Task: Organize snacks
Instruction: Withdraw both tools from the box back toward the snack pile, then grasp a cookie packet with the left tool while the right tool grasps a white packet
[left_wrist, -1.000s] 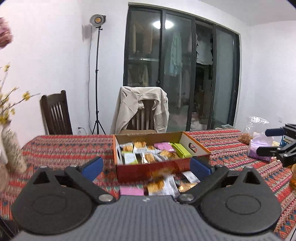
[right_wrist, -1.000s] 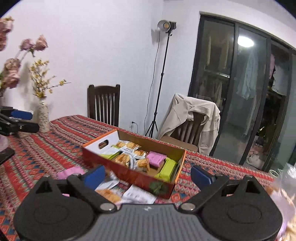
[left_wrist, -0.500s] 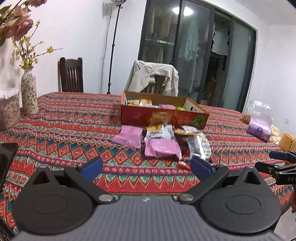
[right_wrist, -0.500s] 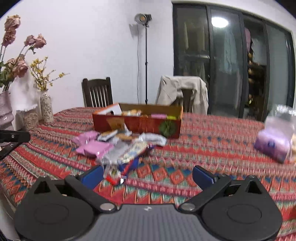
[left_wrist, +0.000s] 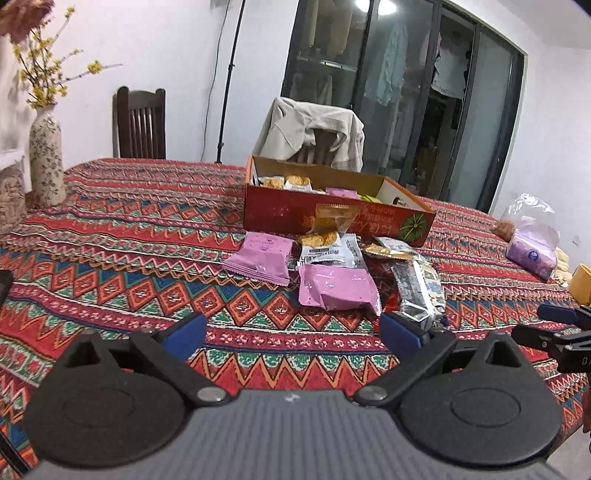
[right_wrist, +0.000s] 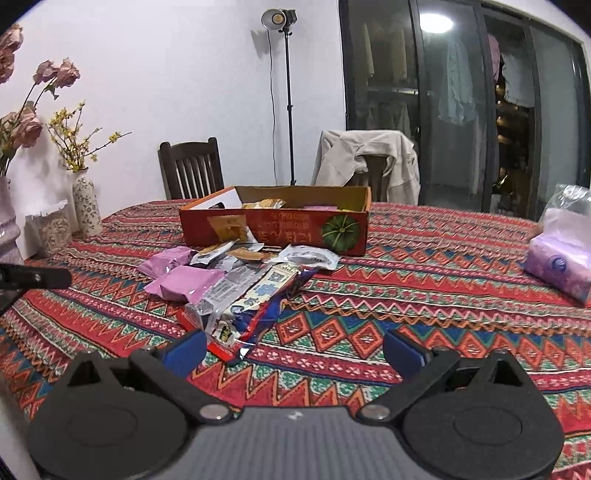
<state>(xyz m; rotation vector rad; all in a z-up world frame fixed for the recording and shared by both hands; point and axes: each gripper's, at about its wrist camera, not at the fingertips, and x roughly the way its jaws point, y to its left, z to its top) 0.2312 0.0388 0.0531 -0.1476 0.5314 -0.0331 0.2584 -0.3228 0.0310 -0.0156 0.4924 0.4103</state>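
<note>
Both grippers — left gripper (left_wrist: 291, 332) and right gripper (right_wrist: 293, 349) — have pulled back from the box (left_wrist: 332, 214) to the table's near edge, jaws apart and empty. Loose snack packets (left_wrist: 338, 288) lie before it, so sorting is barely begun.

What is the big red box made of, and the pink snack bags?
The red box looks like printed cardboard: plain brown inside, stiff folded walls. The pink snack bags seem to be thin matte plastic or foil film, with crimped zigzag edges and soft wrinkles.
</note>
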